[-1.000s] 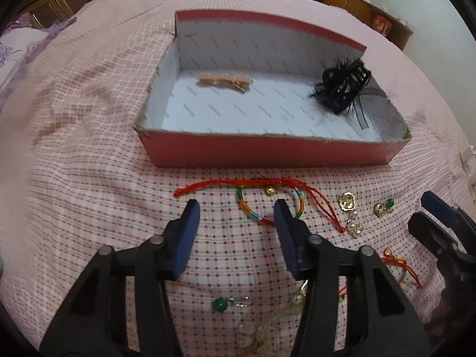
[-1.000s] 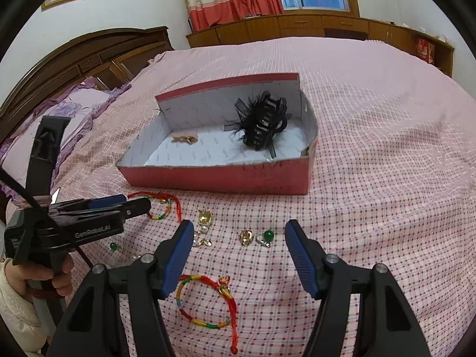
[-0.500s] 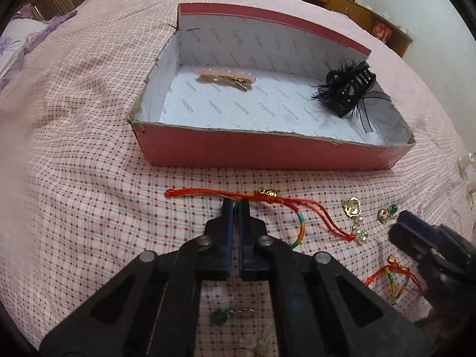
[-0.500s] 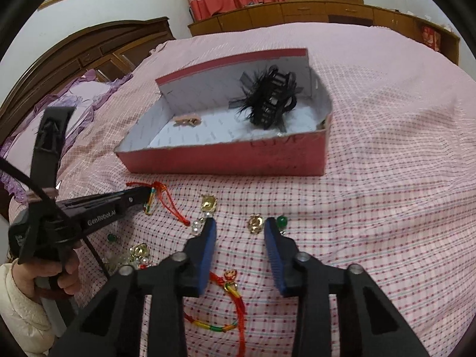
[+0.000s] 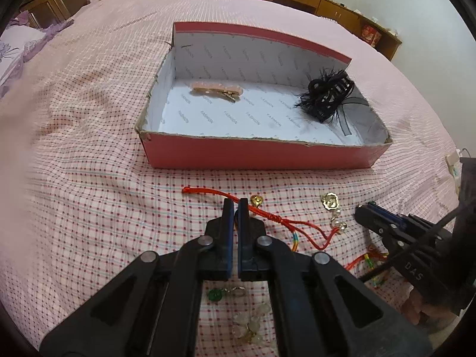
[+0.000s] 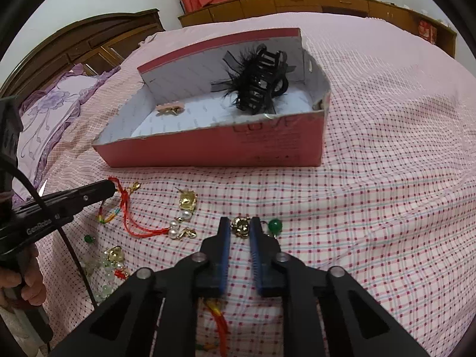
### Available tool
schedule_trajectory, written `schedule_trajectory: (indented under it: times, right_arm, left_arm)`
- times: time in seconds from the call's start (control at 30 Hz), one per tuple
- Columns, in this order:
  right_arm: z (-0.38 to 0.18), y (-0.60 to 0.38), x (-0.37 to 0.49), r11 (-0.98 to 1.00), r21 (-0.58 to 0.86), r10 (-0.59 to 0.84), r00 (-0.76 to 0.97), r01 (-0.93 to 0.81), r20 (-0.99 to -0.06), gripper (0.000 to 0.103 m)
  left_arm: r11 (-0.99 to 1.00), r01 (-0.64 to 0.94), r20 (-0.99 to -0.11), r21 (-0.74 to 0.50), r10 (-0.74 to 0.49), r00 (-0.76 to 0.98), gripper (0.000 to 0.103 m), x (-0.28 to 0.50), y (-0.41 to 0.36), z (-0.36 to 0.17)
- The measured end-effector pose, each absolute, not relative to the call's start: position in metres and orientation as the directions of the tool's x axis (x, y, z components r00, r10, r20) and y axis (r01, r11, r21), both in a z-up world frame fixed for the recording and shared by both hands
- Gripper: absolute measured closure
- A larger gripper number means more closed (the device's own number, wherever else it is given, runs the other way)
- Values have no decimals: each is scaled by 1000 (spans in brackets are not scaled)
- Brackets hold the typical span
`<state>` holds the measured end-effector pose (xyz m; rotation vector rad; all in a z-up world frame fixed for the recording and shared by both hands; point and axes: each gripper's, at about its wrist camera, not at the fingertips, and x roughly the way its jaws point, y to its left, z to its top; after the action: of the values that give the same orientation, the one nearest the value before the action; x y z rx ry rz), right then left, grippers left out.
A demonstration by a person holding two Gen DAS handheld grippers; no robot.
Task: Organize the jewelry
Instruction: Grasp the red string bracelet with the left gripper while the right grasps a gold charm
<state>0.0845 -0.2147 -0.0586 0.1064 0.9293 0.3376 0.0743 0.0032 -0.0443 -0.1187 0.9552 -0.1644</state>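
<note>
A red box point(image 5: 255, 156) with a white lining stands on the bed and holds a pink hair clip point(image 5: 216, 89) and a black feathered claw clip point(image 5: 327, 96). My left gripper point(image 5: 236, 208) is shut on a red cord bracelet point(image 5: 285, 220) that lies in front of the box; it also shows in the right wrist view point(image 6: 111, 189). My right gripper point(image 6: 240, 227) is closed around a gold earring point(image 6: 241, 226), with a green bead point(image 6: 274, 225) just to its right. The box point(image 6: 223, 148) shows there too.
More jewelry lies on the checked bedspread: a gold flower earring with pearls point(image 6: 188, 200), a second coloured cord bracelet point(image 5: 370, 263), a green stone earring point(image 5: 214, 294) and clear beads point(image 5: 253, 325). A wooden headboard and purple pillow point(image 6: 53, 104) are at the left.
Both grippers moved forward and down to the jewelry. The left closed from wide open onto the red cord. The right narrowed from wide open around the gold earring.
</note>
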Motion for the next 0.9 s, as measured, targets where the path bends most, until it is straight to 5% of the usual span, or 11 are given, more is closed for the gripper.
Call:
schedule_trajectory:
  times: [0.6, 0.9]
  right_arm:
    - [-17, -214, 58, 911, 257, 407, 614, -321, -676, 88]
    - [-5, -215, 48, 904, 259, 424, 627, -340, -653, 88]
  left_arm:
    - [969, 107, -732, -221, -237, 638, 103, 53, 12, 5]
    - [976, 110, -785, -190, -218, 579, 101, 57, 9, -15]
